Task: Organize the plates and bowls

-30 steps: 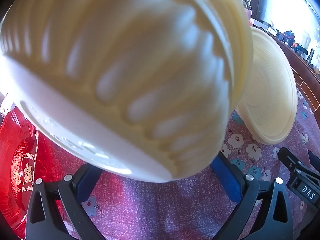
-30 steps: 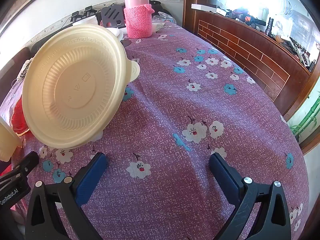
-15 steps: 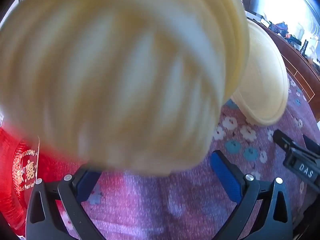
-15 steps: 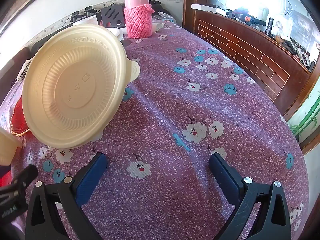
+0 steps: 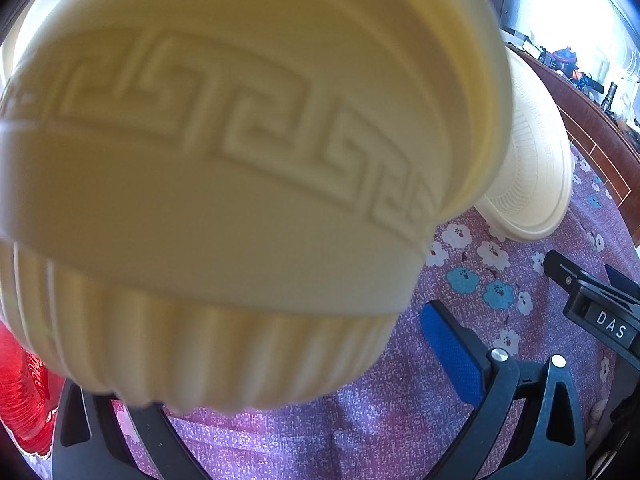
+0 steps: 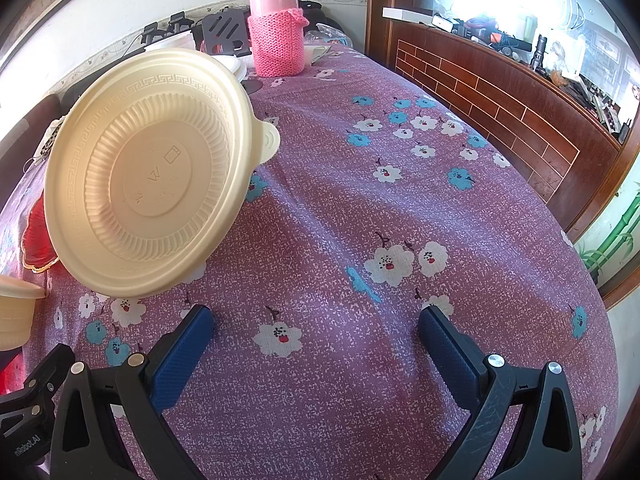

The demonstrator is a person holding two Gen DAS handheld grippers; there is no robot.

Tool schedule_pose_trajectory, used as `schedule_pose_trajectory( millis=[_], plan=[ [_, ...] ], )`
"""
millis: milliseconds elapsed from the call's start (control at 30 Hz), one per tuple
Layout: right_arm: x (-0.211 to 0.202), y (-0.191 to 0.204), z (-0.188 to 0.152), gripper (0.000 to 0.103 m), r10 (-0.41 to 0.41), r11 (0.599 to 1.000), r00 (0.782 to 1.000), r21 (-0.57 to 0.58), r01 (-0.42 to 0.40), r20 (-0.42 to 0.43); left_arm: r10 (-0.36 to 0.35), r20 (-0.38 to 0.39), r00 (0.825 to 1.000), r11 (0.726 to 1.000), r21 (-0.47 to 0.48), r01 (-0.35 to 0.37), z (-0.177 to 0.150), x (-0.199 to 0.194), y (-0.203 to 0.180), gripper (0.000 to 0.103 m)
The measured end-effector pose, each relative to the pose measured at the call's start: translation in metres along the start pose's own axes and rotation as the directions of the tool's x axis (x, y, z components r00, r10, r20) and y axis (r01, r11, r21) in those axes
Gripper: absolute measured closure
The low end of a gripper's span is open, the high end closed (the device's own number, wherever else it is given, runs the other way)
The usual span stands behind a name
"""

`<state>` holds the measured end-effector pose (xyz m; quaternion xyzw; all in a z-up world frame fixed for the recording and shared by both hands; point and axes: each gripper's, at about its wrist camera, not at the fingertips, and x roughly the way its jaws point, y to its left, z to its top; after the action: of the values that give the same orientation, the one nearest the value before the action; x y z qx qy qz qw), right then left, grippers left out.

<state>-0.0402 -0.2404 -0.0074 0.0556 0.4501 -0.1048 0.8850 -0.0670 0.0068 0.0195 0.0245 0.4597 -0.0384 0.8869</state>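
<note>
A cream plastic bowl [image 5: 224, 184] with a key-pattern rim fills the left wrist view, close to the camera; its edge shows in the right wrist view [image 6: 16, 312]. It hides my left gripper's left finger; the right blue pad [image 5: 452, 352] stands apart from it, jaws wide. A second cream bowl [image 6: 148, 176] stands tilted on its edge on the purple flowered tablecloth [image 6: 360, 208]; it also shows in the left wrist view [image 5: 532, 168]. My right gripper [image 6: 316, 344] is open and empty, near that bowl's lower right.
A red plate [image 6: 38, 236] lies behind the tilted bowl, also seen at lower left in the left wrist view [image 5: 20, 400]. A pink flask in a knitted sleeve [image 6: 276, 28] and white dishes [image 6: 232, 65] stand at the far end. A wooden ledge [image 6: 500, 92] runs along the right.
The cream bowl in front of the left camera has turned, its patterned rim now facing the lens and lower in view. The right gripper and the tilted bowl have stayed put.
</note>
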Motion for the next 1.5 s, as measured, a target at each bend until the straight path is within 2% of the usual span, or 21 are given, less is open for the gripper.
schedule_pose_trajectory(
  millis=[67, 100, 233, 400, 500, 600, 667, 767, 833, 867, 900, 933, 1033, 1133, 1200, 1233, 1300, 1367, 1500],
  plan=[
    [0.000, 0.000, 0.000, 0.001, 0.000, 1.000, 1.000, 0.000, 0.000, 0.000, 0.001, -0.002, 1.000, 1.000, 0.002, -0.001, 0.003, -0.003, -0.005, 0.000],
    [0.000, 0.000, 0.000, 0.001, 0.000, 1.000, 1.000, 0.000, 0.000, 0.000, -0.001, -0.008, 1.000, 1.000, 0.000, 0.001, 0.011, 0.007, 0.004, 0.000],
    [0.000, 0.000, 0.000, 0.001, 0.000, 1.000, 1.000, 0.000, 0.000, 0.000, 0.010, -0.011, 1.000, 1.000, -0.013, -0.010, 0.013, 0.025, 0.001, 0.000],
    [0.000, 0.000, 0.000, 0.001, 0.000, 1.000, 1.000, 0.000, 0.000, 0.000, 0.015, -0.012, 1.000, 1.000, -0.013, -0.015, 0.004, 0.023, -0.005, 0.000],
    [0.000, 0.000, 0.000, 0.001, 0.004, 1.000, 1.000, -0.003, -0.004, -0.003, 0.004, -0.038, 0.999, 1.000, -0.002, -0.004, 0.003, 0.025, -0.004, 0.000],
    [0.000, -0.001, 0.004, 0.001, 0.041, 0.998, 0.996, -0.040, -0.044, -0.083, -0.006, -0.092, 0.996, 1.000, 0.005, 0.006, 0.004, 0.021, -0.006, 0.000],
    [-0.003, -0.007, 0.007, 0.001, 0.075, 0.994, 0.990, -0.075, -0.085, -0.121, -0.008, -0.094, 0.996, 1.000, 0.010, 0.009, 0.002, 0.020, -0.006, 0.000],
    [-0.009, -0.011, 0.000, 0.001, 0.111, 0.993, 0.992, -0.038, -0.114, -0.067, -0.010, -0.055, 0.998, 1.000, 0.025, 0.011, -0.006, 0.015, -0.009, 0.000],
    [-0.005, 0.001, -0.006, 0.001, 0.055, 0.992, 0.996, -0.112, -0.063, -0.077, -0.042, -0.091, 0.995, 0.998, 0.039, 0.046, -0.008, 0.011, -0.009, 0.000],
    [-0.005, 0.001, -0.006, 0.001, 0.059, 0.992, 0.994, -0.104, -0.068, -0.088, -0.079, -0.091, 0.993, 0.996, 0.037, 0.083, -0.013, 0.001, -0.005, 0.009],
    [-0.006, -0.001, -0.005, 0.001, 0.061, 0.992, 0.994, -0.102, -0.070, -0.088, -0.127, -0.078, 0.989, 0.991, 0.035, 0.130, -0.016, -0.010, -0.001, 0.019],
    [-0.009, -0.001, -0.005, 0.001, 0.063, 0.992, 0.994, -0.107, -0.072, -0.089, -0.179, -0.044, 0.983, 0.982, 0.049, 0.181, -0.020, -0.027, 0.001, 0.019],
    [-0.023, -0.006, -0.009, 0.003, 0.062, 0.993, 0.994, -0.094, -0.071, -0.093, -0.255, 0.055, 0.965, 0.963, 0.101, 0.249, -0.031, -0.071, 0.019, 0.019],
    [-0.062, -0.013, -0.014, 0.004, 0.072, 0.994, 0.997, -0.086, -0.070, 0.021, -0.283, 0.144, 0.948, 0.958, 0.098, 0.271, -0.038, -0.100, 0.062, 0.019],
    [-0.093, -0.016, -0.017, 0.004, 0.099, 0.992, 0.988, -0.085, -0.089, 0.120, -0.300, 0.163, 0.940, 0.954, 0.063, 0.294, -0.043, -0.111, 0.089, 0.019],
    [-0.111, -0.017, -0.021, 0.004, 0.129, 0.990, 0.973, -0.083, -0.115, 0.191, -0.290, 0.165, 0.943, 0.957, 0.044, 0.287, -0.046, -0.112, 0.100, 0.019],
    [-0.128, -0.014, -0.023, 0.004, 0.185, 0.982, 0.951, -0.081, -0.170, 0.248, -0.262, 0.177, 0.949, 0.965, 0.031, 0.261, -0.054, -0.113, 0.115, 0.019],
    [-0.135, 0.000, -0.022, 0.004, 0.254, 0.966, 0.945, -0.096, -0.239, 0.208, -0.238, 0.200, 0.950, 0.971, 0.014, 0.240, -0.060, -0.115, 0.129, 0.019],
    [-0.129, 0.036, -0.020, 0.004, 0.424, 0.902, 0.903, -0.125, -0.414, 0.069, -0.272, 0.213, 0.939, 0.958, -0.036, 0.286, -0.071, -0.119, 0.138, 0.019]
  ],
)
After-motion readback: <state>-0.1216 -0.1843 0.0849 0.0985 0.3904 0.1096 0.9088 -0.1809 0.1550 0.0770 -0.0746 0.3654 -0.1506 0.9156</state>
